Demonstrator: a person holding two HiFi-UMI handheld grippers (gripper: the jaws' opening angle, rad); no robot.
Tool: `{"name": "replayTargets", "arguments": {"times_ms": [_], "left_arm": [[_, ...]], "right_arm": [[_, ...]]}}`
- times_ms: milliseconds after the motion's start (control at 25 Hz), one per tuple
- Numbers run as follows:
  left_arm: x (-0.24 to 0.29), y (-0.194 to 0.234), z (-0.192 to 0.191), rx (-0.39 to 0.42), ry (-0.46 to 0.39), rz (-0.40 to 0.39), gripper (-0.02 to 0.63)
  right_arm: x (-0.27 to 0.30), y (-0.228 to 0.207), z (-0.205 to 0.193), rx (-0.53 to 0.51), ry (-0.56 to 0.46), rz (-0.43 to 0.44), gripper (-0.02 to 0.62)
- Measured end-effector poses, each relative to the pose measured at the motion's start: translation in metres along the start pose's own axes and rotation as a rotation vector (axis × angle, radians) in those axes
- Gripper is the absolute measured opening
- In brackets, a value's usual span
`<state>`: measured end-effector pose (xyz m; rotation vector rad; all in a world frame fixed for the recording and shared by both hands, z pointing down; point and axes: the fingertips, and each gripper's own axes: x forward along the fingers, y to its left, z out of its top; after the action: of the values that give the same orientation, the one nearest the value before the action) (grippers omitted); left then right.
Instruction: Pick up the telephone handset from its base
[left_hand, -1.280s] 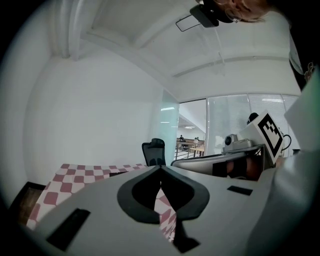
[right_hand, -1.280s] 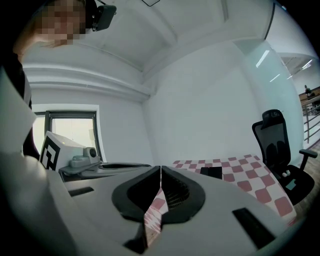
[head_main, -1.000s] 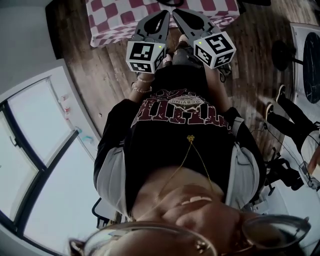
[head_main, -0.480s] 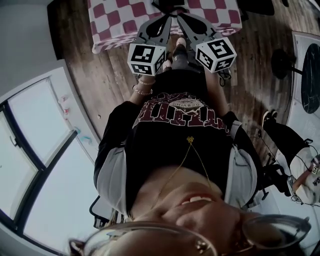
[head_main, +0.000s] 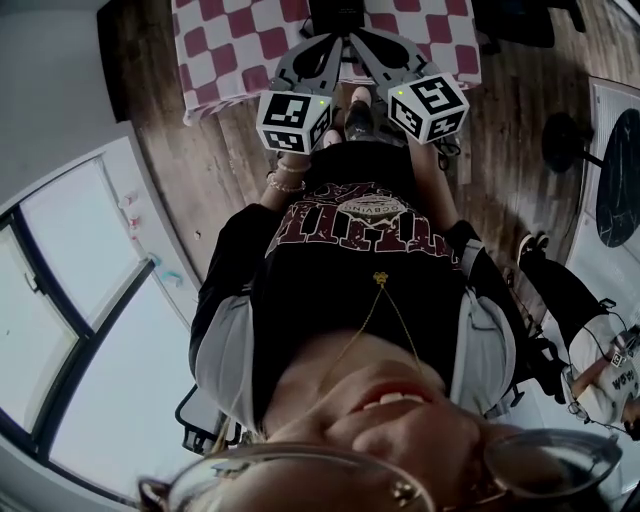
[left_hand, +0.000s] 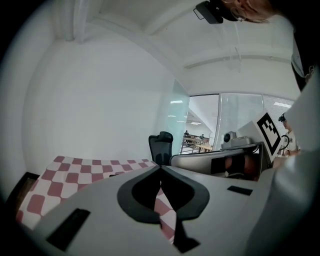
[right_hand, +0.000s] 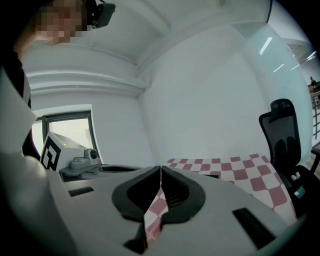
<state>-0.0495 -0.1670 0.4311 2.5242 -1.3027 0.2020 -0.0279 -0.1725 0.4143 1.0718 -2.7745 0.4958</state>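
Observation:
A table under a red-and-white checked cloth (head_main: 230, 45) stands ahead of me. At its near middle lies a dark object (head_main: 335, 12), cut off by the frame's top edge; I cannot make out a handset or base on it. My left gripper (head_main: 333, 42) and right gripper (head_main: 353, 38) are held side by side, their tips meeting over the cloth's near edge just short of that object. The left gripper (left_hand: 160, 168) has its jaws closed together, with only cloth showing past them. The right gripper (right_hand: 160, 170) is likewise shut and holds nothing.
A black office chair (left_hand: 161, 145) (right_hand: 282, 132) stands beyond the table. A wooden floor (head_main: 205, 160) lies below, with a window (head_main: 80, 300) at the left. A seated person's legs (head_main: 560, 290) and a round dark stand base (head_main: 565, 135) are at the right.
Both grippers have moved forward toward the table, from over the floor to over the cloth's near edge. More of the checked cloth is in view. Both stay shut.

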Motion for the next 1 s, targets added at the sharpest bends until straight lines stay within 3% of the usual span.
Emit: {"name": "replayTargets", "arguments": {"times_ms": [360,1000], "left_arm": [[0.034,0.012,0.011,-0.003,0.011,0.047,0.009],[0.085,0.020,0.021,-0.017,0.014,0.123,0.009]], "right_arm": [[0.018,-0.034,0.009,0.004,0.017,0.046,0.020],[0.035,-0.077,0.015,-0.080,0.078,0.161,0.020]]}}
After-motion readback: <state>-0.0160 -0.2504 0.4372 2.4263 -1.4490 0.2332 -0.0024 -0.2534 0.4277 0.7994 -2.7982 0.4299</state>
